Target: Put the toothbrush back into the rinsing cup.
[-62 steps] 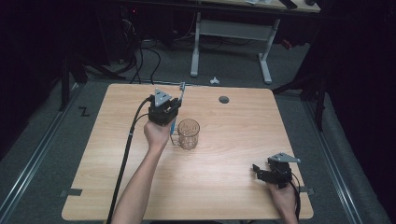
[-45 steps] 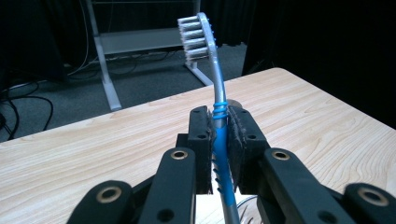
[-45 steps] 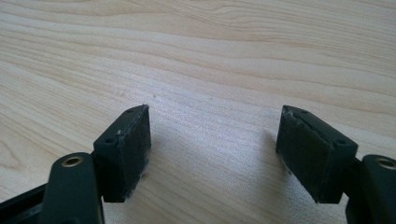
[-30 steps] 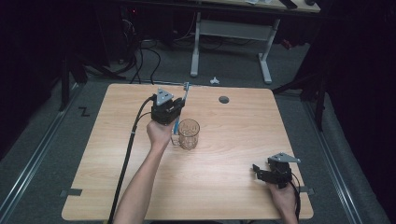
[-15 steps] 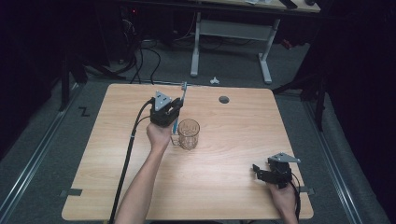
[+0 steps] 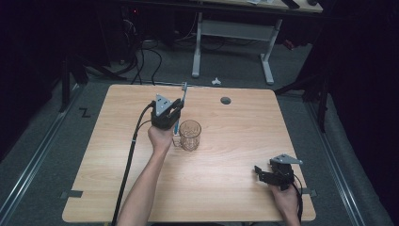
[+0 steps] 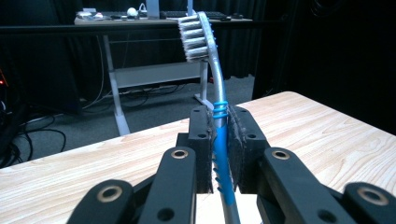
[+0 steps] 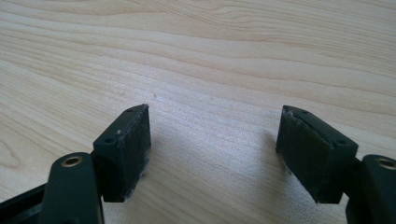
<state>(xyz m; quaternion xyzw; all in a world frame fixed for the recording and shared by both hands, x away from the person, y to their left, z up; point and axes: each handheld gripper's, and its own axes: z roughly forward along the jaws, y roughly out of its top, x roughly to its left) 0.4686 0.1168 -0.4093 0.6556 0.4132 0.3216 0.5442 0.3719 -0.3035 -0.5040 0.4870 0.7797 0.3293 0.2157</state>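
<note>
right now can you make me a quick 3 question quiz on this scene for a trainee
1. True or false: the left claw is shut on the toothbrush.
2. What stands on the table just right of the left hand? A) a glass mug B) a plate C) a bottle
3. Fill in: the right claw rests near the table's right front corner with its jaws ____.

Key: 1 true. 2 A, the glass mug. 3 open, nothing between them.
</note>
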